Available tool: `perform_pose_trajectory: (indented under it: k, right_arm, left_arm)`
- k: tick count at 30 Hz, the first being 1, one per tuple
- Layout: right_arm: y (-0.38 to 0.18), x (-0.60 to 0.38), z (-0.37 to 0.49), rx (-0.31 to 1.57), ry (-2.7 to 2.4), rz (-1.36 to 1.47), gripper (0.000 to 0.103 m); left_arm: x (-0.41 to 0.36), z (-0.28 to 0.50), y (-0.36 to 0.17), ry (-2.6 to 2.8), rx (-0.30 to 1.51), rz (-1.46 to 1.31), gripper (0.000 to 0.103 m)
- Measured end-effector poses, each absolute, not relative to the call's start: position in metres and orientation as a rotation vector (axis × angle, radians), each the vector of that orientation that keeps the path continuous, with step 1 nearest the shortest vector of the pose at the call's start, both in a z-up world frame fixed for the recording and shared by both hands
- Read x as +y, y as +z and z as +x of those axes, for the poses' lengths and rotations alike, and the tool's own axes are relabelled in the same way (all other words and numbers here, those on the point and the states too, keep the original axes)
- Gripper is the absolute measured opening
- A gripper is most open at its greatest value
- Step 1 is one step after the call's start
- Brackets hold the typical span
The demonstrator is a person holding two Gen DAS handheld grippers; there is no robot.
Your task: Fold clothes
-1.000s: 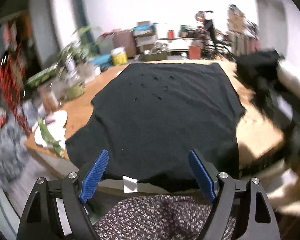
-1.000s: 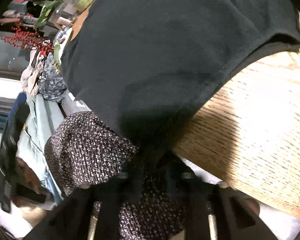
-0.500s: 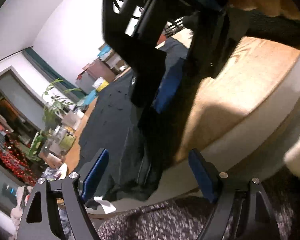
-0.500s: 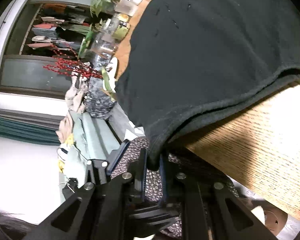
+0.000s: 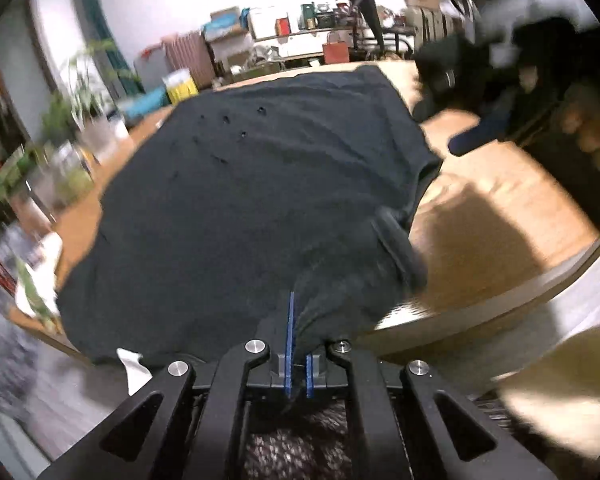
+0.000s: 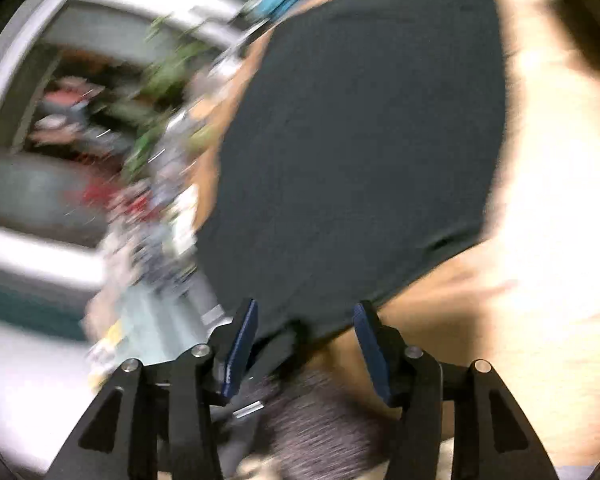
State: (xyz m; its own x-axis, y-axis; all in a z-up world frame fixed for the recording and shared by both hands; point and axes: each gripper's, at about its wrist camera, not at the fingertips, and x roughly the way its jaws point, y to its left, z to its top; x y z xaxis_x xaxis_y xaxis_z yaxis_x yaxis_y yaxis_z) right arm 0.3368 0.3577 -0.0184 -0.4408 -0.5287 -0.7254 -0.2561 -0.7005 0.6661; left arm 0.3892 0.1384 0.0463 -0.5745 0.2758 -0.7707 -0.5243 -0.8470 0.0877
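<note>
A black T-shirt (image 5: 260,184) lies spread on a wooden table (image 5: 500,216); it also shows in the blurred right wrist view (image 6: 360,140). My left gripper (image 5: 298,320) is shut on the shirt's near hem, with bunched cloth between its blue pads. My right gripper (image 6: 304,340) is open and empty, its blue pads (image 6: 242,340) apart just off the shirt's near edge. In the left wrist view the right gripper (image 5: 476,136) hangs over the table to the right of the shirt, held by a hand.
Plants and jars (image 5: 72,152) stand along the table's left side. Boxes, shelves and a chair (image 5: 340,40) crowd the far end of the room. A patterned garment (image 5: 300,440) lies below the near table edge.
My left gripper closed on the shirt's near hem. My right gripper let go of the hem it was pinching, opened, and moved away to the right.
</note>
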Motion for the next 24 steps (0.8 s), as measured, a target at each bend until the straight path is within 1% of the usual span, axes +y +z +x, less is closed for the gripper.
perform_pose_trajectory:
  k: [5, 8, 10, 12, 16, 20, 24]
  right_arm:
    - [-0.025, 0.421, 0.295, -1.152, -2.407, 1.629, 0.068]
    - [-0.03, 0.459, 0.27, -1.171, -2.494, 1.675, 0.067]
    - [-0.032, 0.485, 0.253, -1.182, -2.553, 1.706, 0.066]
    - [-0.032, 0.505, 0.234, -1.17, -2.613, 1.741, 0.066]
    - [-0.022, 0.528, 0.188, -1.062, -2.738, 1.822, 0.068]
    - [-0.031, 0.542, 0.146, -1.171, -2.629, 1.897, 0.067]
    - [-0.04, 0.542, 0.119, -1.118, -2.681, 2.035, 0.066]
  left_arm:
    - [0.114, 0.363, 0.068, 2.359, 0.044, -1.163, 0.004]
    - [0.103, 0.348, 0.077, 2.336, -0.12, -1.176, 0.004]
    - [0.099, 0.342, 0.08, 2.316, -0.192, -1.189, 0.004]
    - [0.099, 0.34, 0.081, 2.306, -0.211, -1.204, 0.004]
    - [0.105, 0.336, 0.074, 2.283, -0.182, -1.242, 0.004]
    - [0.113, 0.332, 0.063, 2.224, -0.184, -1.29, 0.004]
    - [0.115, 0.326, 0.058, 2.189, -0.206, -1.313, 0.004]
